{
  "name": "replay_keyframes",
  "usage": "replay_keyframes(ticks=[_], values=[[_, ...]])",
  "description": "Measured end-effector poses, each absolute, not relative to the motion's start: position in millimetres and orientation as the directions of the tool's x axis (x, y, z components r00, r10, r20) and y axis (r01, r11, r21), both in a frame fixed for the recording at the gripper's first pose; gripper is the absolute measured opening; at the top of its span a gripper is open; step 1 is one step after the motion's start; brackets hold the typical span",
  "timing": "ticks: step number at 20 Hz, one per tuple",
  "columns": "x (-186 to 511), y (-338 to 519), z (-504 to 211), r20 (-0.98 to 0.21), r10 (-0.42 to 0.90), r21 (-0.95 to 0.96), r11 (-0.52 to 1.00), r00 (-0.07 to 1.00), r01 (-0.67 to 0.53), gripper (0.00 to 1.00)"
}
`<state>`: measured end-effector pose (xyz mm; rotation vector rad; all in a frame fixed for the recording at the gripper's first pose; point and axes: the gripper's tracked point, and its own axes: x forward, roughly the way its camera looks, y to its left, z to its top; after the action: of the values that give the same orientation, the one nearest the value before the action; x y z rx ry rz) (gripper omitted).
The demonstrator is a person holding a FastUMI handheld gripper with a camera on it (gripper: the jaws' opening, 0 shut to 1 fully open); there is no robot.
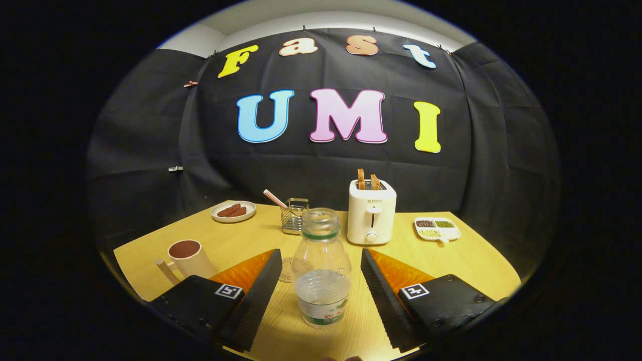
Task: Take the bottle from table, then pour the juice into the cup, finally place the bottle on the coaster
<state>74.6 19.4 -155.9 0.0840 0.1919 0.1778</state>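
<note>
Bottle (321, 271) first: it is clear plastic, uncapped, with a green ring under its open neck and a label wrapped around the lower part, and it stands upright on the wooden counter (466, 260). Its upper part looks see-through and mostly empty; how much liquid sits lower down is hard to judge through the label. It stands right between the two fingers of the claw (317, 296), whose fingers are spread wide, one on each side of the bottle, with a clear gap of counter showing between each finger and the plastic, so nothing is held. The claw sits low over the counter and points level across it toward the back wall. Partly hidden behind the bottle and the left finger lies a round coaster (286, 269), flat on the wood. To the left, just beyond the left finger, a pale cup (189, 257) with a handle stands upright, dark reddish inside. Farther back sit a small plate of sausages (233, 211), a wire holder (293, 215) with a striped stick leaning out, a white toaster (371, 212) with two slices of toast poking up, and a divided dish of grains (437, 228).
</note>
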Motion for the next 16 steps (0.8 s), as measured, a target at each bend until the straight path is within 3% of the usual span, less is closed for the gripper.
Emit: replay_keyframes(ticks=[14,15,16], values=[[88.2,25.6,-204.5,-0.222,0.160,0.148,0.981,0.962,-0.129,0.99],[88.6,26.7,-206.4,-0.220,0.162,0.149,0.980,0.962,-0.131,0.99],[90.0,28.3,-207.3,-0.218,0.162,0.147,0.980,0.963,-0.132,0.91]])
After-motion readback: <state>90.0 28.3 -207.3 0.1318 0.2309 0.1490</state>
